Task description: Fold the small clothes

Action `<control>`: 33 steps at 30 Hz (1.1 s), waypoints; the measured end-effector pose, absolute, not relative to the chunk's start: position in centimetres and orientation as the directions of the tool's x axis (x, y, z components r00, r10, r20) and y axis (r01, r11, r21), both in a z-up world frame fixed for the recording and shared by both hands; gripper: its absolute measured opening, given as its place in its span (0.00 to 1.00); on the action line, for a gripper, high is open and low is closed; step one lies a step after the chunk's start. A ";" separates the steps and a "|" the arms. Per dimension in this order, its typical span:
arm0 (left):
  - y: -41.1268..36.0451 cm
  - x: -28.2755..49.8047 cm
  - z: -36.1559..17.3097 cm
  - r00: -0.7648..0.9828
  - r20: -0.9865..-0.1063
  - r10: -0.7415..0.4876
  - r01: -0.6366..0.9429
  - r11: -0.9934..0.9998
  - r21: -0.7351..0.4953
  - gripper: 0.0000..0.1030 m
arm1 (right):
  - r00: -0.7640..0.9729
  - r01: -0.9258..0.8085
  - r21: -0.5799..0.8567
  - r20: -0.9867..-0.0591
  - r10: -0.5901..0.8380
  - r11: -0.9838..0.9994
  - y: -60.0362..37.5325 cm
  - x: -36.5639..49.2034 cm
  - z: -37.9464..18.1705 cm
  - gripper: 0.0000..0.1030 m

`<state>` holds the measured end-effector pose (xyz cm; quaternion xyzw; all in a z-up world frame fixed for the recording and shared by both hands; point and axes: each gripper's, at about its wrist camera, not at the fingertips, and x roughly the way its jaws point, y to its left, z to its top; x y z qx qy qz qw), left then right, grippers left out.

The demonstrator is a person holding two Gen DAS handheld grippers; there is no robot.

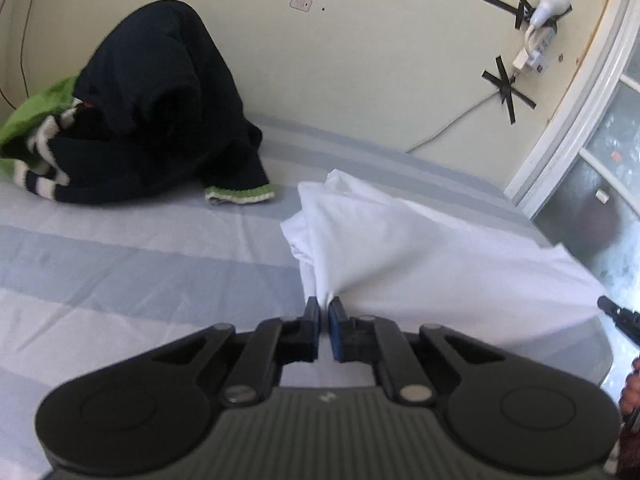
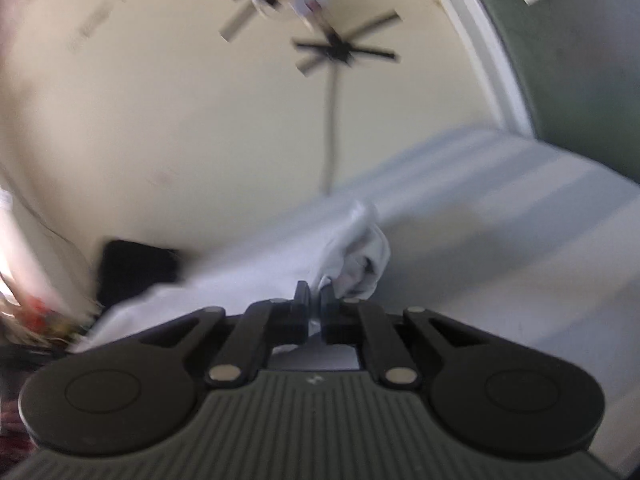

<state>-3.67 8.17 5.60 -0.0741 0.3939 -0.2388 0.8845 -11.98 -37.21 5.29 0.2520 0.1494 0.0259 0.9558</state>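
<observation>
While we hold the white cloth (image 1: 420, 248) up over the bed (image 1: 120, 264), a few things could go wrong; the left gripper (image 1: 324, 308) is clamped on one bunched bit of the cloth, and the right gripper (image 2: 315, 292) is clamped on another bit, so the cloth hangs stretched between the two, with its far end drooping toward the bed; we think we are spreading it out so we can lay it flat and fold it.

The first worry is the pinch; each gripper bites only a small tuck of thin cloth near the tips, so a hard tug could make the cloth slip out, and then it would drop in a heap; if we pull our hands too far apart, that is what could cause it.

The second worry is the bunch; the cloth looks crumpled near both grippers, so it could land with wrinkles or a twist, and the fold would come out crooked.

The third worry is the dark pile (image 1: 160, 112) of other clothes at the back of the bed by the wall (image 1: 360, 60); it sits well apart from the cloth now, but if we swing the cloth that way it could land on it; the right view is blurry, so we cannot tell just how the cloth hangs there.
</observation>
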 end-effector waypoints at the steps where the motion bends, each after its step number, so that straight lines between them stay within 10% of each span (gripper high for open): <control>1: 8.0 -3.8 5.3 0.564 -0.681 -0.467 0.362 0.881 -0.304 0.06 | 0.948 0.018 0.470 -0.287 0.134 0.883 -37.6 -12.1 5.7 0.07; 6: 7.2 -4.6 2.8 0.538 -0.757 -0.370 0.332 0.919 -0.213 0.21 | 0.826 0.168 0.321 -0.562 0.044 0.932 -38.3 -9.9 2.6 0.15; 9: 8.2 -4.9 5.0 0.636 -0.691 -0.342 0.290 0.937 -0.197 0.45 | 0.873 0.190 0.319 -0.487 -0.012 0.928 -38.3 -11.0 3.7 0.43; 17: 0.7 -1.8 8.0 0.700 -0.556 -0.448 0.436 0.885 -0.164 0.45 | 0.958 -0.013 0.318 -0.268 0.103 0.948 -32.7 -5.5 8.0 0.44; 25: -7.9 8.3 2.8 0.671 -0.696 -0.255 0.349 0.937 -0.006 0.27 | 0.857 -0.140 0.291 -0.443 0.263 0.946 -23.9 8.1 5.8 0.45; 28: -6.6 7.4 1.5 0.714 -0.644 -0.274 0.371 0.928 0.017 0.29 | 0.844 -0.006 0.178 -0.527 0.101 0.984 -26.8 10.3 3.8 0.27; 29: -6.6 6.8 1.3 0.730 -0.629 -0.270 0.373 0.927 0.035 0.30 | 0.852 0.036 0.205 -0.518 0.078 0.978 -29.4 9.8 3.3 0.00; 33: -8.0 5.7 1.0 0.792 -0.590 -0.156 0.301 0.941 0.155 0.57 | 0.879 0.187 0.422 -0.476 0.041 0.887 -38.0 6.6 2.4 0.00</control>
